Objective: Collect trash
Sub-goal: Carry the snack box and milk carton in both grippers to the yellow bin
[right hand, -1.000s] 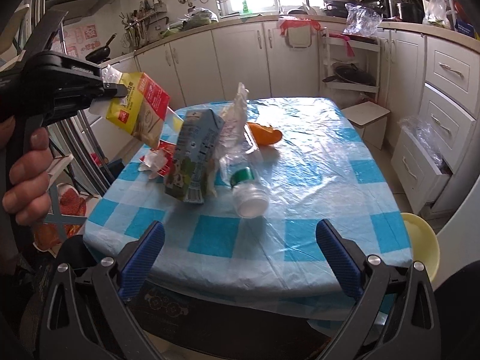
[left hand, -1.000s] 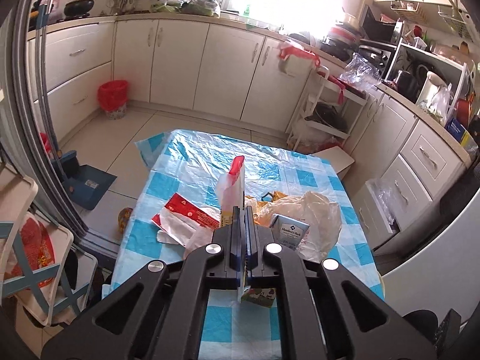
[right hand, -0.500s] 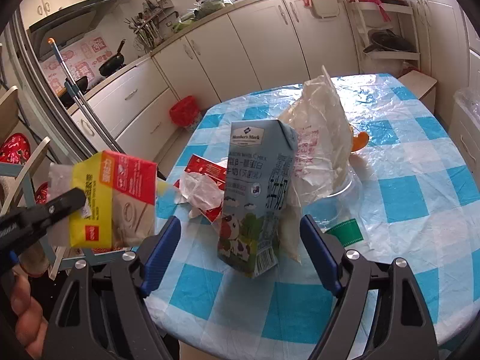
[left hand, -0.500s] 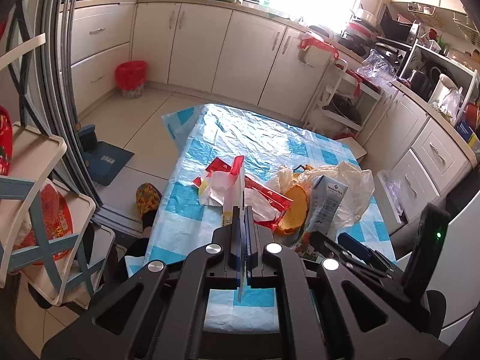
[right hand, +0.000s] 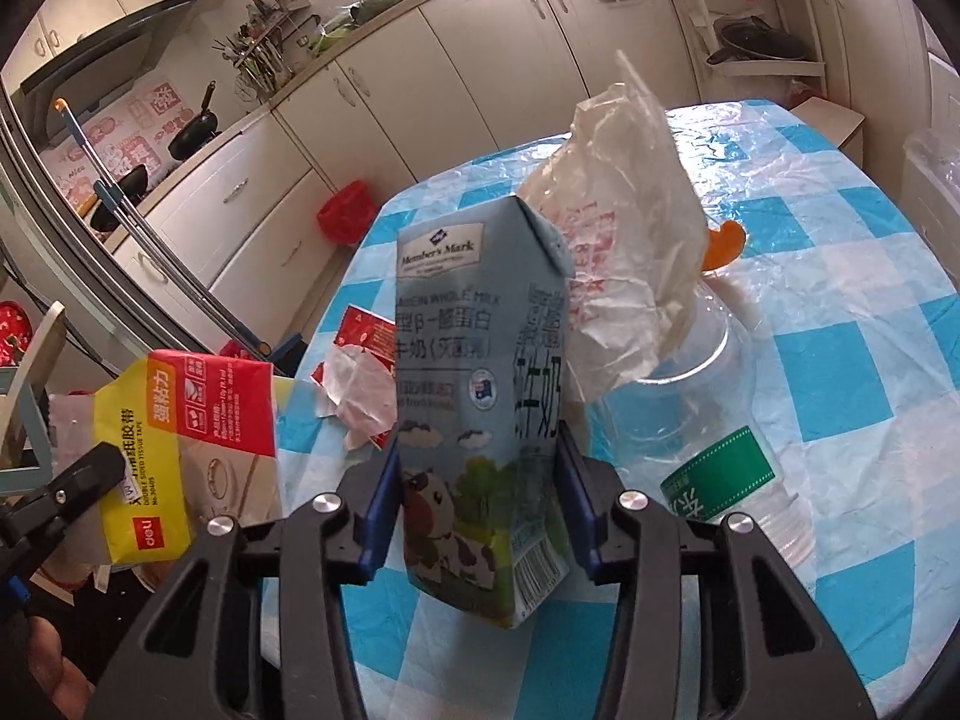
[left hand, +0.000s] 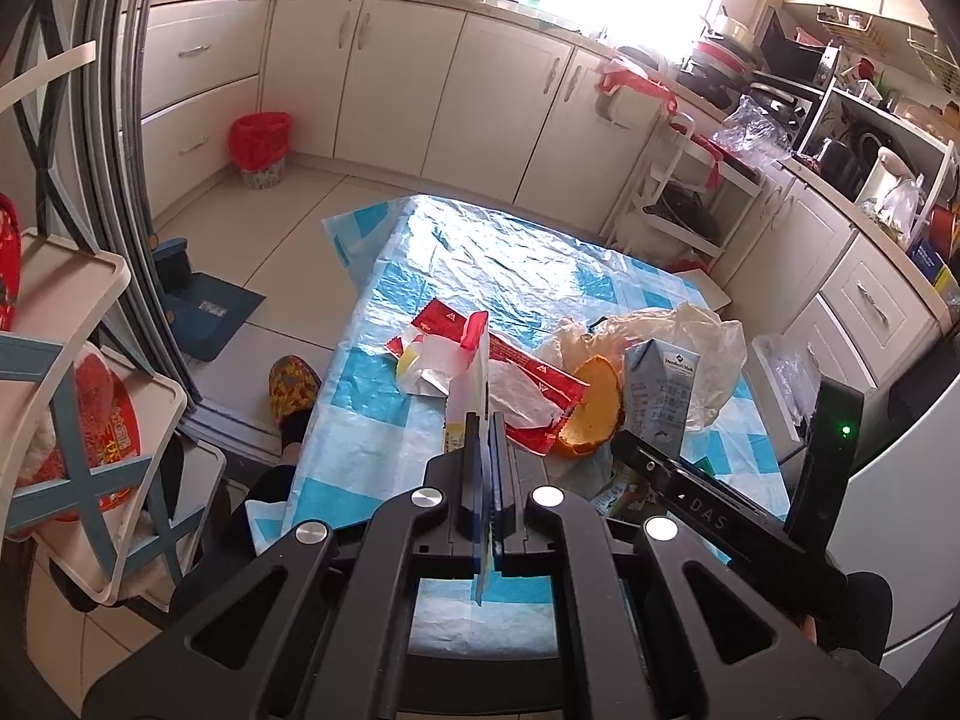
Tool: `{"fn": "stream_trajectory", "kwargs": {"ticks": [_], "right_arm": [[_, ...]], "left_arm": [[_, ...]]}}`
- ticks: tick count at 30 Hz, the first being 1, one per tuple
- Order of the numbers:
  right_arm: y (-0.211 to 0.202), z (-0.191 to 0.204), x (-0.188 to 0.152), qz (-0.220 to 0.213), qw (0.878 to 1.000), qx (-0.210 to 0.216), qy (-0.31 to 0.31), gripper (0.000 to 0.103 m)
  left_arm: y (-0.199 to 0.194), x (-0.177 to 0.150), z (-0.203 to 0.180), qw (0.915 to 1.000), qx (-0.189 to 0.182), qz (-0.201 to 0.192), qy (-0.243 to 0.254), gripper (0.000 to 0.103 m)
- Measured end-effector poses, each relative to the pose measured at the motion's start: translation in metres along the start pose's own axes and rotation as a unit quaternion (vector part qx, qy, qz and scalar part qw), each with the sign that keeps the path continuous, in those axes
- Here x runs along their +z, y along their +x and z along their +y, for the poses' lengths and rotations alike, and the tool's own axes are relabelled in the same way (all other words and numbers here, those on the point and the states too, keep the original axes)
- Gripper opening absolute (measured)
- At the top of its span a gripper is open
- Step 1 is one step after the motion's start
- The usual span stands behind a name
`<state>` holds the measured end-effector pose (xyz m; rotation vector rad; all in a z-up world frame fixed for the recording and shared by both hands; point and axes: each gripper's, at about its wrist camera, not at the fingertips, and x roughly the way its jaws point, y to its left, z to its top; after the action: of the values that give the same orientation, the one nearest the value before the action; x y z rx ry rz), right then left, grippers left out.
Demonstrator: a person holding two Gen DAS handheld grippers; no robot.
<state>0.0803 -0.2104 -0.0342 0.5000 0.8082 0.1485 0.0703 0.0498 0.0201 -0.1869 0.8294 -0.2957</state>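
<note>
Gripping the milk carton low on its side panels, our right claw has both pads against the board; it stands on the table between the fingers. We judge it light, probably empty, and crushable, so squeeze gently. Our left claw is pinched on the flat tape packet, a limp, light thing.

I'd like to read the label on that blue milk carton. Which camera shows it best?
The right wrist view: the milk carton fills the centre, front print readable, between the right gripper fingers. The left wrist view shows the carton small, partly hidden behind the right gripper.
</note>
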Motion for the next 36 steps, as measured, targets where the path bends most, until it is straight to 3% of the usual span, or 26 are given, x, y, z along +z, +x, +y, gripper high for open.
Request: {"fn": "stream_trajectory", "kwargs": {"ticks": [6,16,27,36], "right_arm": [[-0.026,-0.004,-0.013,-0.013,0.999,0.049,-0.002,0.046],[-0.064,-0.018,-0.027,-0.035,0.996,0.077,0.001,0.046],[-0.106,-0.041,-0.023,-0.092,0.995,0.045,0.001,0.046],[-0.148,-0.080,-0.016,-0.141,0.990,-0.008,0.025,0.046]], "left_arm": [[-0.005,0.000,-0.008,0.9999,-0.002,-0.005,0.011,0.002],[-0.019,-0.001,-0.029,0.9993,-0.011,-0.014,0.032,0.003],[-0.033,-0.002,-0.081,0.9960,-0.044,-0.021,0.075,0.003],[-0.048,-0.003,-0.141,0.9885,-0.099,-0.031,0.110,0.003]]}}
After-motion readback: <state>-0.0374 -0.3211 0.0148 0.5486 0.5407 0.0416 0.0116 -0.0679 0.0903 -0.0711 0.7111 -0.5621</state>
